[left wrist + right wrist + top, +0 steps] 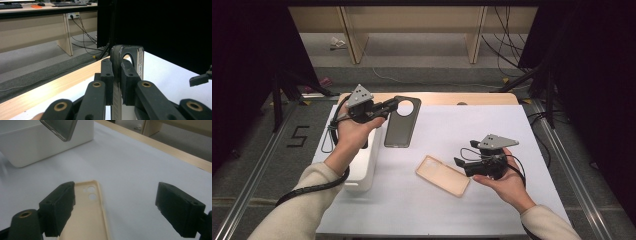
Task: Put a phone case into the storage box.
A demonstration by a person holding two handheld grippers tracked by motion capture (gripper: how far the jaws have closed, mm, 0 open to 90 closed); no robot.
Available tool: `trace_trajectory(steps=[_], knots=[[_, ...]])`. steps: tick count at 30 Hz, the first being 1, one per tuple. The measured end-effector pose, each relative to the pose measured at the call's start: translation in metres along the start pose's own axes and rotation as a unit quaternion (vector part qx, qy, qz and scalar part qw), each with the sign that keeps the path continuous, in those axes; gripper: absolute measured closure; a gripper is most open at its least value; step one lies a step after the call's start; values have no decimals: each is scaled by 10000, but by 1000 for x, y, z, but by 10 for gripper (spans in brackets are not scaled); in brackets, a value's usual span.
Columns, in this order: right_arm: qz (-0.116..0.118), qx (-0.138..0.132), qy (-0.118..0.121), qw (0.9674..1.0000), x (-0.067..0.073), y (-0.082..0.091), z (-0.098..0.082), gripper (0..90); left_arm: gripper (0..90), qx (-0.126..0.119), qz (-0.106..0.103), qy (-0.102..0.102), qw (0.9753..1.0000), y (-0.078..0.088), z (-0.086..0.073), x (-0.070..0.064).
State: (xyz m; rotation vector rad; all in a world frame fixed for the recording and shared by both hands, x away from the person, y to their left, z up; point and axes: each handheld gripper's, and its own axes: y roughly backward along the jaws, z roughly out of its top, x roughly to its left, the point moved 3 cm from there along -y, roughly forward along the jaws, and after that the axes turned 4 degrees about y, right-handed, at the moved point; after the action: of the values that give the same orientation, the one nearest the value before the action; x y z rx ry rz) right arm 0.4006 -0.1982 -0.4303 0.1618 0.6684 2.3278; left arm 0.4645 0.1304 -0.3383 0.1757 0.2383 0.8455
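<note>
My left gripper (pixel 388 106) clamps the dark grey plastic phone case (pixel 401 122) above the table's far left, bound next for the white rectangular bin (pixel 364 165); my right gripper (pixel 460 164) gapes empty beside the beige phone case (pixel 442 175).

Lab or office: black curtains (pixel 242 60); desks (pixel 412 20); loose cables (pixel 504 45); keyboard (pixel 67 4).

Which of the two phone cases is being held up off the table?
The dark grey phone case with the big round camera hole, clamped by its edge in the left gripper. The beige phone case lies flat on the white table cover, before the open right gripper.
</note>
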Motion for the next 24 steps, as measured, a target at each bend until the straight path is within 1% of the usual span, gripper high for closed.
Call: trace_trajectory(steps=[1,2,4,5,10,13,19,24], knots=[[8,-6,-8,10000,0,1,0,168,820,-27,-18,-15,10000,1,0,3],[8,-6,-8,10000,0,1,0,168,820,-27,-18,-15,10000,1,0,3],[21,-42,-98,9999,-2,2,-1,168,820,-37,-11,-27,10000,3,0,6],[20,-53,-111,9999,-3,3,-1,168,820,-36,19,-20,10000,5,0,9],[-16,-100,-206,9997,-6,5,-2,167,820,-44,76,-41,10000,8,1,14],[-20,-138,-319,9994,-8,7,-3,167,820,-87,103,-47,9999,10,3,19],[-51,-133,-361,9992,-11,9,-5,165,820,-118,166,-54,9998,14,5,26],[-54,-135,-364,9992,-12,10,-6,165,820,-199,134,-63,9997,17,9,34]])
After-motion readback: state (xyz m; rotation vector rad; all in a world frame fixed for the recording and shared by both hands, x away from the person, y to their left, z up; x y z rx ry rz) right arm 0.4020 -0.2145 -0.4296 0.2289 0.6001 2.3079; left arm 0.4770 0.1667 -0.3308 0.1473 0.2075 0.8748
